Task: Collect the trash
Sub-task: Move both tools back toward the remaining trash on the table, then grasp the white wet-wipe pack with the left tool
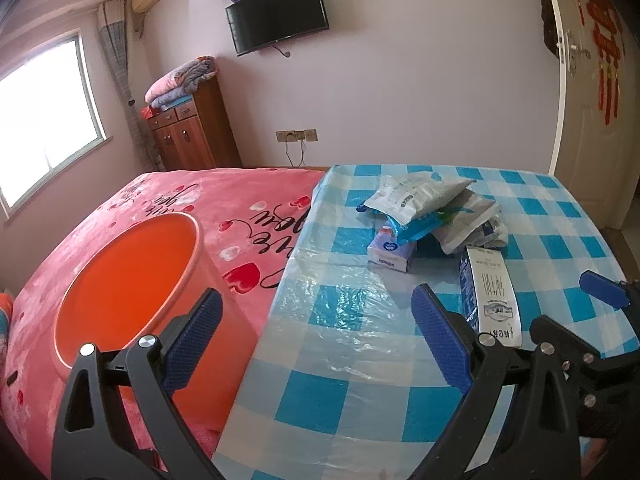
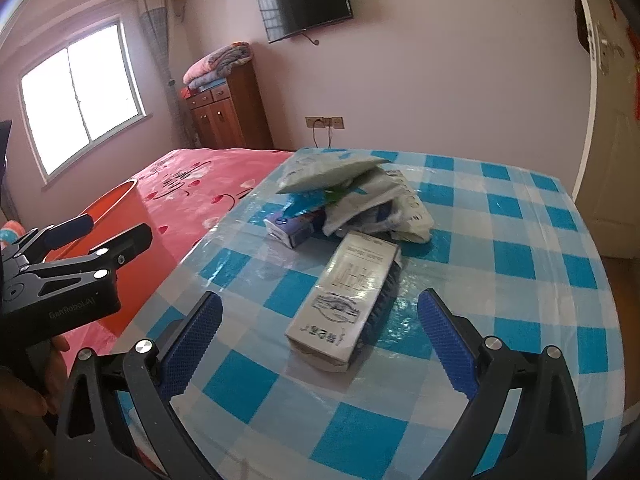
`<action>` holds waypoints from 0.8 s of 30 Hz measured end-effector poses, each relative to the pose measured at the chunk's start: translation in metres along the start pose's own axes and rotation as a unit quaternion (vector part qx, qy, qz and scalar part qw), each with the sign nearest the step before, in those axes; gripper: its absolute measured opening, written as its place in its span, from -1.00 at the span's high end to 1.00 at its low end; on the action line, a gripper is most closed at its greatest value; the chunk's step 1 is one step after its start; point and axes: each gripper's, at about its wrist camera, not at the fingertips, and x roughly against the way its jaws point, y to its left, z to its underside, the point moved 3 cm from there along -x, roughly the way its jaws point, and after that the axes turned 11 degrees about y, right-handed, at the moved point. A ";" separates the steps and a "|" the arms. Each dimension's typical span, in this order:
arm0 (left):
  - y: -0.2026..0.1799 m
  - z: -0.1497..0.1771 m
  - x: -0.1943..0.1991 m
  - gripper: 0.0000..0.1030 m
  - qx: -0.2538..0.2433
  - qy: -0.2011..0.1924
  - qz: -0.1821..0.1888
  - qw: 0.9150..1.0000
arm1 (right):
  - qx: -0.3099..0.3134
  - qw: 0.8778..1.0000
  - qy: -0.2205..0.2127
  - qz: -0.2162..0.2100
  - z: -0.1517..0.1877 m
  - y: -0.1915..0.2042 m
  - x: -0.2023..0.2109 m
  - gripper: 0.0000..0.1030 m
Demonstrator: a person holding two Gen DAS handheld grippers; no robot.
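A pile of trash lies on the blue-checked table (image 1: 360,380): grey and white plastic bags (image 1: 420,200), a small purple box (image 1: 390,250) and a white and blue carton (image 1: 490,292) lying flat. To the table's left an orange bin (image 1: 120,292) stands on the pink bed. My left gripper (image 1: 316,312) is open over the gap between bin and table, holding nothing. My right gripper (image 2: 320,312) is open too, its fingers on either side of the carton (image 2: 348,300) without touching it. The bags (image 2: 360,188) and box (image 2: 292,226) lie just beyond.
The pink blanket (image 1: 240,208) covers the bed left of the table. A wooden cabinet (image 1: 192,132) with folded quilts, a wall TV (image 1: 276,16) and a window (image 1: 44,120) lie beyond. A door (image 1: 592,100) stands at the right. A hand (image 2: 24,392) holds the left gripper (image 2: 108,230).
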 end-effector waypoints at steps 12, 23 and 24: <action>-0.023 -0.015 -0.033 -0.86 -0.038 0.017 0.042 0.998 | -0.066 0.998 0.023 0.003 0.001 -0.067 -0.026 -0.88; -0.040 -0.077 -0.080 -0.86 -0.080 0.025 0.145 0.986 | -0.099 0.994 0.043 -0.003 -0.022 -0.116 -0.046 -0.88; -0.043 -0.082 -0.083 -0.86 -0.092 0.026 0.152 0.984 | -0.096 0.994 0.045 -0.006 -0.026 -0.116 -0.048 -0.88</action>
